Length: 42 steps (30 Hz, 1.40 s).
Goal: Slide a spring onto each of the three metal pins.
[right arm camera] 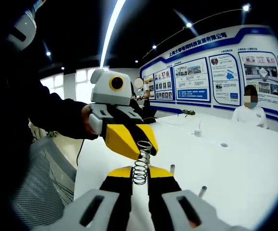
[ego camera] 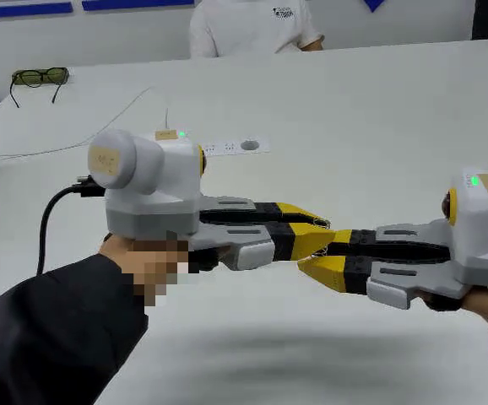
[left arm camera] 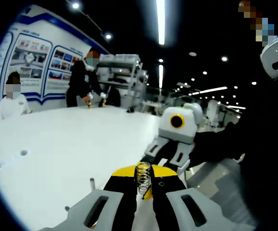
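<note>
1. Blue-and-white display wall (right arm camera: 225, 62): a row of white Chinese characters along the blue top band, apparently starting 上海 and ending 有限公司; middle part unclear.
2. Framed poster panels (right arm camera: 225, 72) below that band: blue headings and small print, too small to read.
3. Person's white T-shirt (ego camera: 244, 38): small dark chest logo (ego camera: 284, 13), illegible.
4. Blue-trimmed wall posters (left arm camera: 31, 53): blurred, nothing legible.

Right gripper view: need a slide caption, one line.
Spring held tip to tip by the right gripper and the left gripper; two bare pins on the table beyond.
</note>
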{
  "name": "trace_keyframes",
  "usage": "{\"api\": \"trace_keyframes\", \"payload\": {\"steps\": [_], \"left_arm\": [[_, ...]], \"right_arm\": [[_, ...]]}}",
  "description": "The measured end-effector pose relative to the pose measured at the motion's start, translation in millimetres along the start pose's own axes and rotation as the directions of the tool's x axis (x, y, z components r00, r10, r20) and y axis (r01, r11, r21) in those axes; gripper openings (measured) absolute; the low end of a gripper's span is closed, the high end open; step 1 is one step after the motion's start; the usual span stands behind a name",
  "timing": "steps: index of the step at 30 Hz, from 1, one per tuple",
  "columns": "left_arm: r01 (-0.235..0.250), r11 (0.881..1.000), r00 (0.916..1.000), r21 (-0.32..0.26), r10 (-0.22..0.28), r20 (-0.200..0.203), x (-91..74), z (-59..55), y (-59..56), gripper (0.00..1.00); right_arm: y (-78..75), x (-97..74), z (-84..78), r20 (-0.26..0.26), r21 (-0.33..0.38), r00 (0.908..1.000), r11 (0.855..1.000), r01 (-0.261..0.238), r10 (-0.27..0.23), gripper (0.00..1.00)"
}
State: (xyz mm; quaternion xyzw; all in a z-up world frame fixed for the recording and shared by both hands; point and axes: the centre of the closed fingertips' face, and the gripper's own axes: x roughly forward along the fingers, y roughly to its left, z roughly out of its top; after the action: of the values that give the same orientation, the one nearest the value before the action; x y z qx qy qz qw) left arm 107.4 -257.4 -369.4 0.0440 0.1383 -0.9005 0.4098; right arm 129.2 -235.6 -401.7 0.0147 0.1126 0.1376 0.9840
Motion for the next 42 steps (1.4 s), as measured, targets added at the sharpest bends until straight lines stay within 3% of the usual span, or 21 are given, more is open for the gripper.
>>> {"api": "trace_keyframes", "payload": {"steps": [14,17,22,34,40,42], "left_arm": [[-0.024,0.999,0.9990,0.028,0.025,-0.037,-8.4,-6.9,3.2,0.10],[-0.033,0.999,0.9980,0.040,0.035,-0.052,-10.4,-9.4,5.9,0.10],[-0.071,0.996,0.9946,0.054,0.075,-0.072,-19.9,-12.9,18.0,0.10],[-0.193,0.977,0.9697,0.088,0.204,-0.135,-45.0,-18.1,61.8,0.10],[-0.241,0.962,0.9476,0.127,0.262,-0.183,-51.5,-24.7,80.7,0.10],[-0.246,0.961,0.9445,0.129,0.267,-0.191,-51.7,-26.8,84.7,0.10]], "right_arm": [[-2.4,-0.6,-4.6,-0.025,-0.001,0.9996,1.000,0.008,-0.008,0.13],[-3.9,-0.7,-6.8,-0.030,0.002,0.9995,1.000,0.014,-0.013,0.20],[-6.8,-2.8,-6.8,-0.029,0.003,0.9993,1.000,0.024,-0.024,0.23],[-16.6,-8.1,-8.3,-0.034,0.002,0.9975,0.998,0.062,-0.062,0.30],[-19.2,-9.6,-11.4,-0.046,0.000,0.9961,0.997,0.075,-0.075,0.34],[-20.3,-10.2,-12.1,-0.048,-0.001,0.9957,0.997,0.079,-0.079,0.35]]}}
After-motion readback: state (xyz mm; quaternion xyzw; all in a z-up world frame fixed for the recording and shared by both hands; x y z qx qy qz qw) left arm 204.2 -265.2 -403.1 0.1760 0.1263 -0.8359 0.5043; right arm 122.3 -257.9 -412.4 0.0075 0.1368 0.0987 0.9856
